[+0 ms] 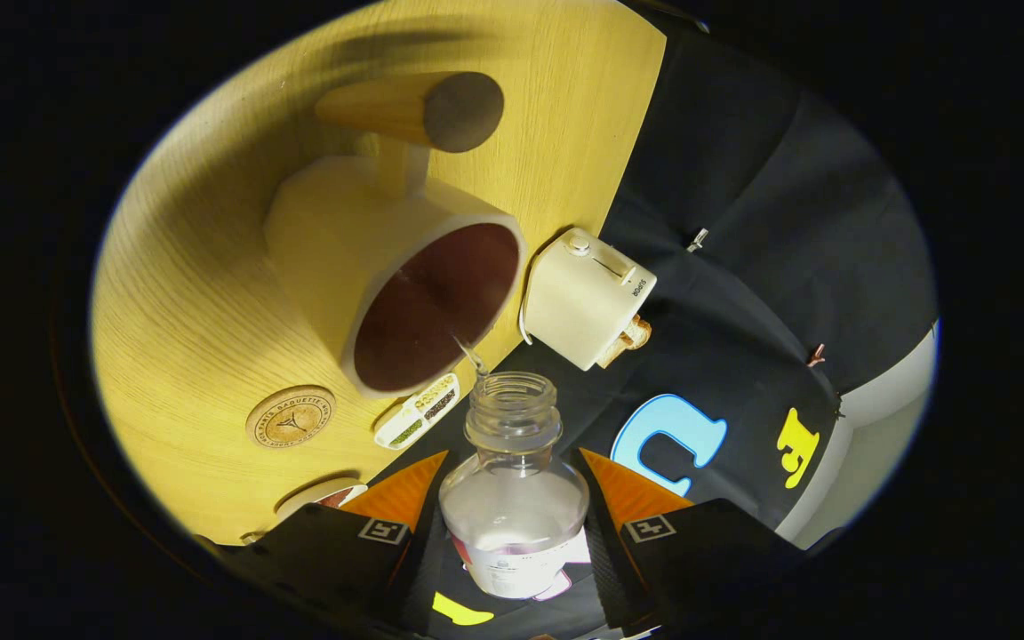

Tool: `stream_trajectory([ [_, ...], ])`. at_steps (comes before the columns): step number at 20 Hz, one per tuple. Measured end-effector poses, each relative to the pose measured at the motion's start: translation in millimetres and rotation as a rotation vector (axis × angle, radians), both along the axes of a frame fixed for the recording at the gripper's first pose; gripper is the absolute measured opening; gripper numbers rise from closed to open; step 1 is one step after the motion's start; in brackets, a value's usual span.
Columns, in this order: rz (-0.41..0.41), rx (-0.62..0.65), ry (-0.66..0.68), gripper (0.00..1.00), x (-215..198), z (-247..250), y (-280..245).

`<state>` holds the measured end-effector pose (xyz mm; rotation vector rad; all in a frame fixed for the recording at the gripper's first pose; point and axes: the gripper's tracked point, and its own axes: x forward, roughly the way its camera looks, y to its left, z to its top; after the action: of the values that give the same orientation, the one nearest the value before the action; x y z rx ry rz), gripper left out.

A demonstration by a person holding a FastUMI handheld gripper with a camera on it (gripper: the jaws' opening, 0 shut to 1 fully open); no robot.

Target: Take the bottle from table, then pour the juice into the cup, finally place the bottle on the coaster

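— Clear plastic, that's the bottle. Where is it?
— It sits between the two fingers of the tongs. Both fingers press on its sides, so the tongs are pinching it.
— Does it have a cap on?
— No, its mouth is open. It points at the cup, and a thin stream runs from the mouth to the cup's rim.
— What is the cup like?
— It is pale outside and dark red inside. It has a wooden handle with a dark round end. It stands on the wooden table, just ahead of the bottle.
— What else is on the table?
— A round cork coaster lies near the cup, off to the side of the fingers. A small flat packet lies between the coaster and the bottle's mouth.
— And the white box?
— A small white toaster with bread in it stands at the table's edge, just beside the cup. I can't tell what the round thing by one finger is.
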<state>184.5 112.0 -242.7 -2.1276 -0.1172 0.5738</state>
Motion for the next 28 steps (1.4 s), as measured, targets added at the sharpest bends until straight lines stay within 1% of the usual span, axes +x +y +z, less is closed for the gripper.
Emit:
stream_trajectory([
  [14, 0.007, 0.004, -0.005, 0.73, -1, -1, 1],
  [18, -0.007, 0.027, 0.003, 0.73, -1, -1, 0],
  [20, -0.030, 0.045, 0.013, 0.73, 1, -3, -2],
  [25, -0.122, 0.192, 0.044, 0.73, -3, 5, -5],
  [28, -0.196, 0.352, 0.092, 0.73, -10, 13, -8],
])
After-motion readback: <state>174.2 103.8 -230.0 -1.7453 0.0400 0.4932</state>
